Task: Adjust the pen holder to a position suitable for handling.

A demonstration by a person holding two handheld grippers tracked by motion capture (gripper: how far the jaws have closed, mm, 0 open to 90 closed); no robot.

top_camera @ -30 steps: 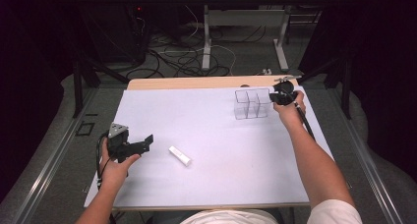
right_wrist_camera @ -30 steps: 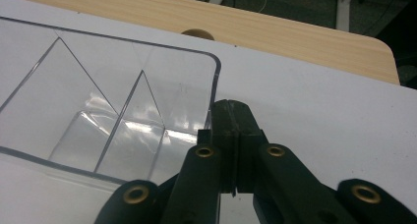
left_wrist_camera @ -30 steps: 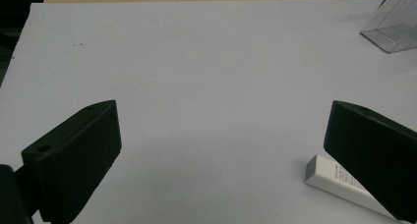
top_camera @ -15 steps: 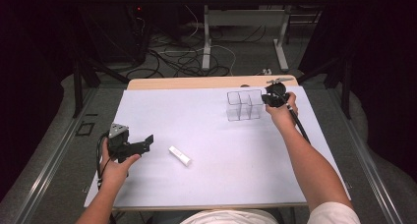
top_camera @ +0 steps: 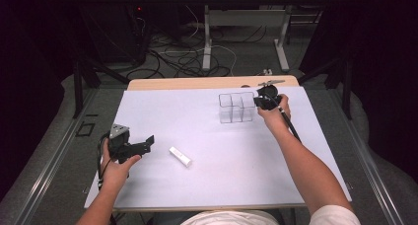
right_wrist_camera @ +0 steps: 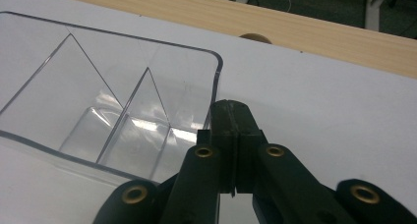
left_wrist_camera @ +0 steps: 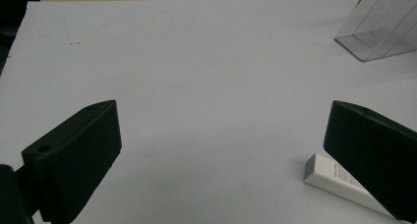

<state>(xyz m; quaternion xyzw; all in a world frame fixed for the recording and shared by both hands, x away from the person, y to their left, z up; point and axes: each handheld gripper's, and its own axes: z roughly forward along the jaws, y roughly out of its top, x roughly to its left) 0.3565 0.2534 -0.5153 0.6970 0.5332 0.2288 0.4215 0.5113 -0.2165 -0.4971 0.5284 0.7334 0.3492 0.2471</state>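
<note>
Right gripper view looks along the right gripper [right_wrist_camera: 231,150], whose jaws are pressed together on the thin near-right wall of a clear plastic organiser box with inner dividers [right_wrist_camera: 123,116]. From the high view, that box [top_camera: 235,107] stands on the far right part of the white-covered desk [top_camera: 207,185], with the right gripper [top_camera: 260,100] clamped at its right edge. By my reading, the step in hand is dragging the box across the desk by its wall. The left gripper [top_camera: 143,145] waits at the near left, jaws wide and holding nothing, just left of a small white rectangular eraser [top_camera: 180,157] lying flat. Next, I judge, the box must be set within reach, then the eraser picked up squarely across its narrow sides.
</note>
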